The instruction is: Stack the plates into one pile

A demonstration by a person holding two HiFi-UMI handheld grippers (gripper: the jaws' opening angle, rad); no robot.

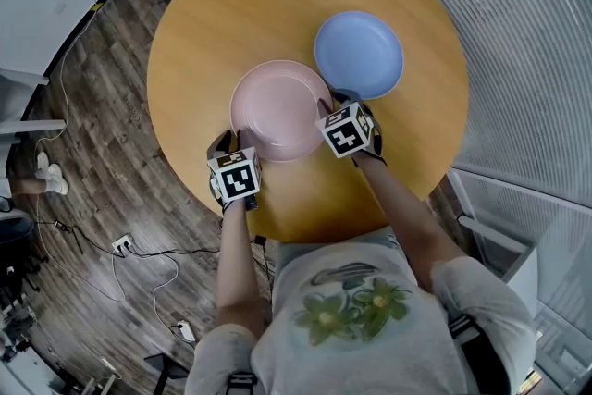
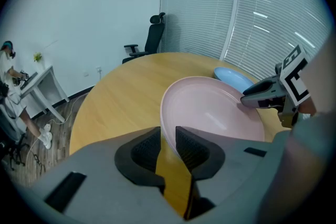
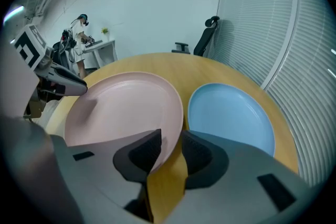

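A pink plate (image 1: 277, 106) is over the middle of the round wooden table (image 1: 231, 14), between my two grippers. My left gripper (image 1: 231, 140) is shut on its near-left rim; in the left gripper view the rim of the pink plate (image 2: 215, 107) fills the gap of the left gripper (image 2: 168, 136). My right gripper (image 1: 329, 108) is at the plate's right rim. In the right gripper view the pink plate (image 3: 126, 107) leans on one pad of the right gripper (image 3: 171, 141), and bare wood shows before the other. A blue plate (image 1: 359, 54) lies flat just beyond, to the right.
The table's near edge is right in front of the person. A black office chair (image 2: 152, 39) stands past the far side. A white desk (image 2: 39, 86) with a person at it is off to the left. Cables (image 1: 120, 245) run across the wooden floor.
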